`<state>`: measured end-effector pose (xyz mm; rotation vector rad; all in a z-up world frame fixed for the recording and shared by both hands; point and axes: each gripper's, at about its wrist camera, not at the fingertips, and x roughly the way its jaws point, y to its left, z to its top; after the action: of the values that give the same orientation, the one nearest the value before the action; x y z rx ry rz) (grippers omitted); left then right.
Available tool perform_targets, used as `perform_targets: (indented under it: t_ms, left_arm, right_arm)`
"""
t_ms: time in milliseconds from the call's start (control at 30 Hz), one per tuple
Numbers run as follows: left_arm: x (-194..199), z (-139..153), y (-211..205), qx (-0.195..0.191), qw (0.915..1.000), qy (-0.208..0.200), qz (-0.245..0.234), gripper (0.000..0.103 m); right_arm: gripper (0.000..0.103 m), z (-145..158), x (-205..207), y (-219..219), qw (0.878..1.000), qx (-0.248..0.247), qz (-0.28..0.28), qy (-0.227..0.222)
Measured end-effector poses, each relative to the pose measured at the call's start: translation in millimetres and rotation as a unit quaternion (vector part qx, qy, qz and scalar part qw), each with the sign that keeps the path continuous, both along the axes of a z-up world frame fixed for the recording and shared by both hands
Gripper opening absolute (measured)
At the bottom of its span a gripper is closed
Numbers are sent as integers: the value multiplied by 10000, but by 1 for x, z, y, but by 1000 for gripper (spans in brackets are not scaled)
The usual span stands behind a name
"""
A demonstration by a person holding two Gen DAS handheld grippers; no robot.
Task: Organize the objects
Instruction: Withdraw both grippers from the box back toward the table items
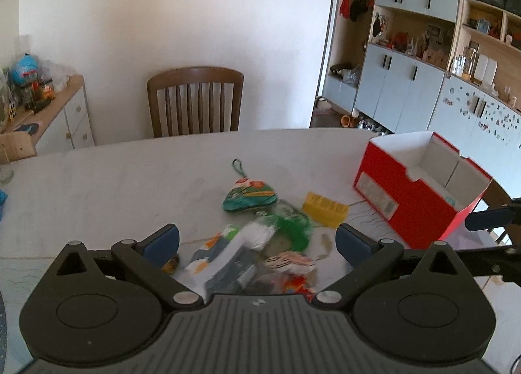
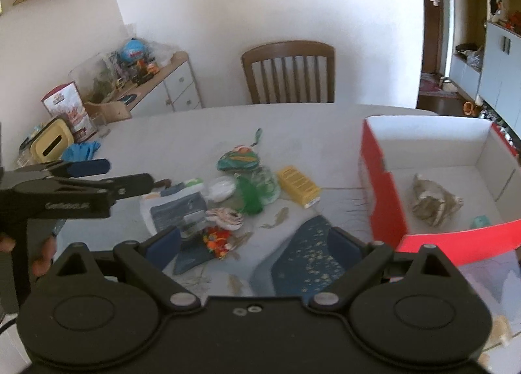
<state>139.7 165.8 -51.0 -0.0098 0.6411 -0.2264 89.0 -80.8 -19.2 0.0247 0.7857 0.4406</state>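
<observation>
A pile of small objects lies mid-table: a teal embroidered pouch (image 1: 249, 196) (image 2: 239, 159), a yellow box (image 1: 324, 210) (image 2: 298, 185), a green frilly item (image 1: 293, 227) (image 2: 250, 198), a grey-and-white packet (image 1: 224, 260) (image 2: 179, 211) and a striped shell-like piece (image 2: 228, 217). A red open box (image 1: 413, 194) (image 2: 384, 198) stands at the right, with a crumpled beige object (image 2: 434, 203) and a small teal item (image 2: 482, 221) inside. My left gripper (image 1: 257, 238) is open, just above the pile. My right gripper (image 2: 255, 242) is open and empty, near the box's front corner.
A wooden chair (image 1: 195, 100) (image 2: 289, 72) stands at the table's far side. A sideboard with clutter (image 2: 146, 80) is at the left. Blue gloves (image 2: 81, 150) and a yellow tissue box (image 2: 50, 146) sit at the table's left end. A dark blue mat (image 2: 309, 260) lies under my right gripper.
</observation>
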Motion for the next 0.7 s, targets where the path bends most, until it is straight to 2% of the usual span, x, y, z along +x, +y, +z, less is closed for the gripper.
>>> perform_targets:
  t_ms: [267,400,700]
  left_arm:
    - [23,-32,26,164,9996,229,85,103]
    - [35,-45,35,92,9993,368,61,103]
    - [52,-73,30,195,9978,619,-98,103]
  right_arm:
    - [96,-23,6,36,9994,-163,254,164]
    - [96,-35,7,56,9983,-285,492,159]
    - [95,-61,15,89,9953,-488,802,231]
